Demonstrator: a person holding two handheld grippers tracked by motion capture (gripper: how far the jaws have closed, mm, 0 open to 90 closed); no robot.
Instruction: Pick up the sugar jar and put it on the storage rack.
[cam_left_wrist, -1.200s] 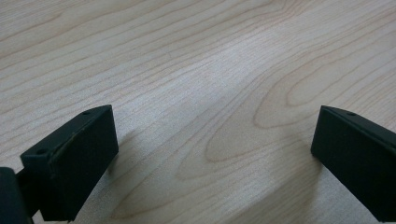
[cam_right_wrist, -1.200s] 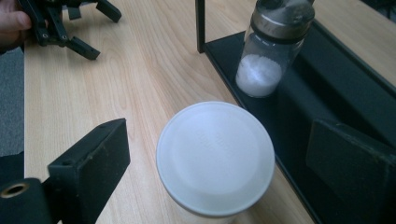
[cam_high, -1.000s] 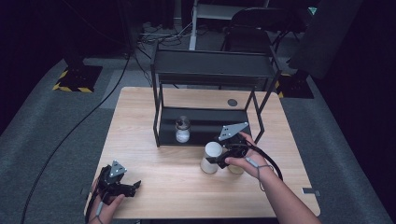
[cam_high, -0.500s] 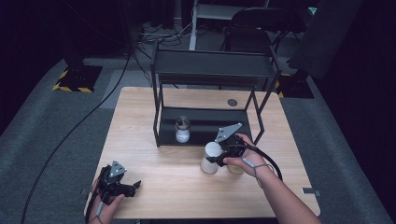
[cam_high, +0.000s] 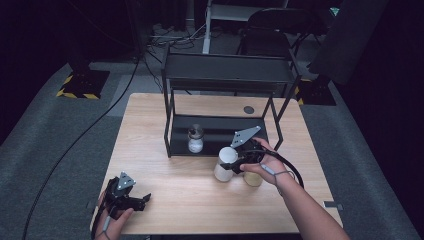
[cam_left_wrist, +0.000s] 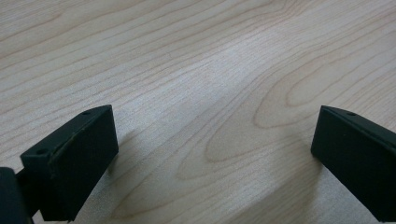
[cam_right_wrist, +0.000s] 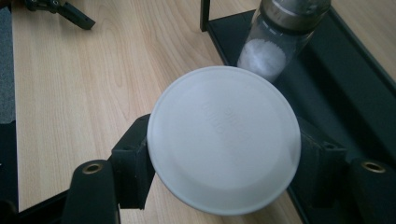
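My right gripper (cam_high: 235, 163) is shut on a white-lidded container (cam_high: 226, 163), just in front of the black shelf rack (cam_high: 220, 75). In the right gripper view the round white lid (cam_right_wrist: 224, 139) sits between both jaws. A glass jar (cam_high: 195, 139) with white powder stands on the rack's lower shelf; the same glass jar (cam_right_wrist: 280, 37) appears beyond the lid. A second, yellowish jar (cam_high: 253, 178) stands on the table under the right hand. My left gripper (cam_high: 131, 200) rests at the table's near left corner, open, with bare wood between its jaws (cam_left_wrist: 210, 154).
The wooden table (cam_high: 165, 170) has free room across its middle and left. A small dark disc (cam_high: 248, 109) lies behind the rack. Cables trail over the grey floor at the left, and a chair stands beyond the table.
The right gripper has carried the white-lidded container a little to the right and toward the rack's front. The left gripper has stayed still.
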